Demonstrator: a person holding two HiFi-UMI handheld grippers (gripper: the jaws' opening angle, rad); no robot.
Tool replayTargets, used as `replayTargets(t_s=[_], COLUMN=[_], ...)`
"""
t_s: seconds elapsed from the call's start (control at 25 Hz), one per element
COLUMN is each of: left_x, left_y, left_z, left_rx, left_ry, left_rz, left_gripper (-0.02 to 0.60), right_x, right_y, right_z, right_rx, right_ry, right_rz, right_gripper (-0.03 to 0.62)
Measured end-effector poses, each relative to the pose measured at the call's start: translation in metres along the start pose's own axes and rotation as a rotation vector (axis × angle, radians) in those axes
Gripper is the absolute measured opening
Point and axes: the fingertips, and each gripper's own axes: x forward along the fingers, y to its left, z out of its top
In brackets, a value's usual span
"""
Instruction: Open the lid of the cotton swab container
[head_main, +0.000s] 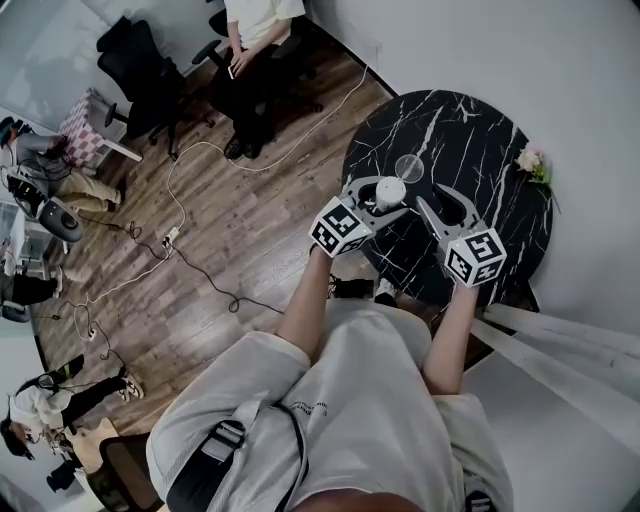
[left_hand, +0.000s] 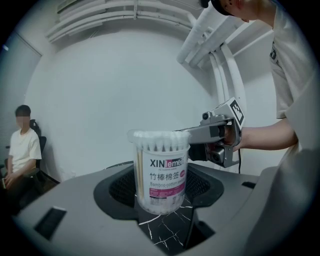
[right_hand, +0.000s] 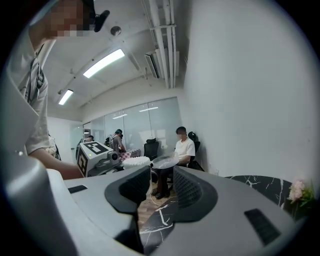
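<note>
Your left claw (left_hand: 161, 192) clenched on cotton swab container (left_hand: 161, 170), upright on black marble tabletop (head_main: 470, 130). Swab tips exposed; clear lid (head_main: 410, 167) lies just beside. Your right claw (right_hand: 161, 187) released, nothing between jaws.

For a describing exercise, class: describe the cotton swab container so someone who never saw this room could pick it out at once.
Find the round black marble table by the white wall. Between the left gripper's jaws stands the cotton swab container: a clear tub of white-tipped swabs with a pink-banded label, unlike the flat clear lid beside it.
</note>
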Motion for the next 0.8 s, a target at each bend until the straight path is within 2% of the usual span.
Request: replayTargets(t_s=[0.16, 0.24, 0.36, 0.44, 0.8], left_x=[0.002, 0.002, 0.001, 0.002, 0.002], left_y=[0.003, 0.003, 0.007, 0.011, 0.015], left_z=[0.003, 0.009, 0.02, 0.02, 0.017], left_rx=[0.003, -0.007, -0.047, -0.039, -0.034], left_ry=[-0.005, -0.036, -0.095, -0.084, -0.061], left_rz=[0.001, -0.016, -0.033, -0.024, -0.016], left_gripper=[0.265, 0.265, 0.265, 0.265, 0.265], right_x=[0.0, 0.0, 0.001, 0.003, 0.011], right_y=[-0.003, -0.006, -0.013, -0.014, -0.006], right_z=[0.001, 0.002, 0.004, 0.007, 0.01], right_rx=[0.007, 0.021, 0.104, 0.136, 0.106], right_ry=[-0.005, -0.008, -0.022, -0.025, -0.016], right_rz=[0.004, 0.005, 0.01, 0.025, 0.051], right_gripper=[0.102, 0.075, 0.035, 0.034, 0.034])
